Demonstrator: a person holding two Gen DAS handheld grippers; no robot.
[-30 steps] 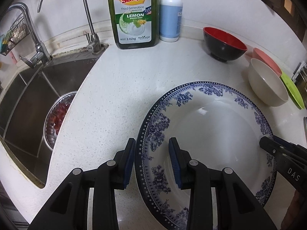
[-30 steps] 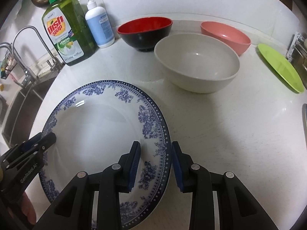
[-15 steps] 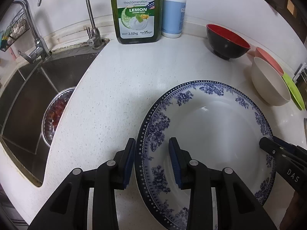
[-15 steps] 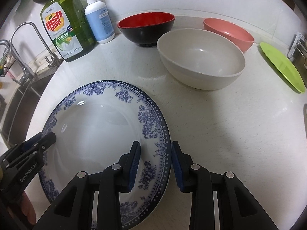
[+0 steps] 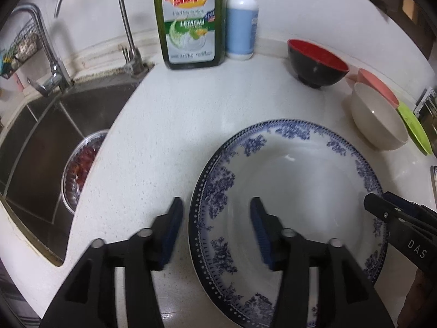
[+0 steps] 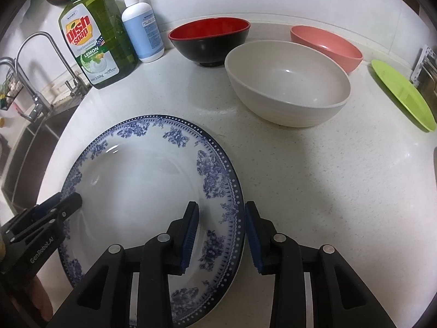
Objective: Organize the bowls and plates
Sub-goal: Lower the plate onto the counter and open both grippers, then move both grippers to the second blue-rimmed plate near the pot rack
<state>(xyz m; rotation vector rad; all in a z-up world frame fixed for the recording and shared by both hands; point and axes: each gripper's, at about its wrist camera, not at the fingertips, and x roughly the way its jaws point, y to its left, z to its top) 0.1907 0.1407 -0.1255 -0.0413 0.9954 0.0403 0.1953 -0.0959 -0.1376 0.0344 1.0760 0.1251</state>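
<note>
Letting go of the blue plate [image 6: 142,186] on the desk [image 6: 314,177]: left tongs [image 5: 215,232] opening wide, right tongs [image 6: 221,235] opening, both straddling the rim; lift straight up, no bumping

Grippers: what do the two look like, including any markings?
Both are matte black, angular two-finger tools with silver pivot pins and ribbed blue pads. The left gripper has white "GenRobot.AI" lettering on its side; the right gripper shows "DAS". No cables or sleeves are visible.
</note>
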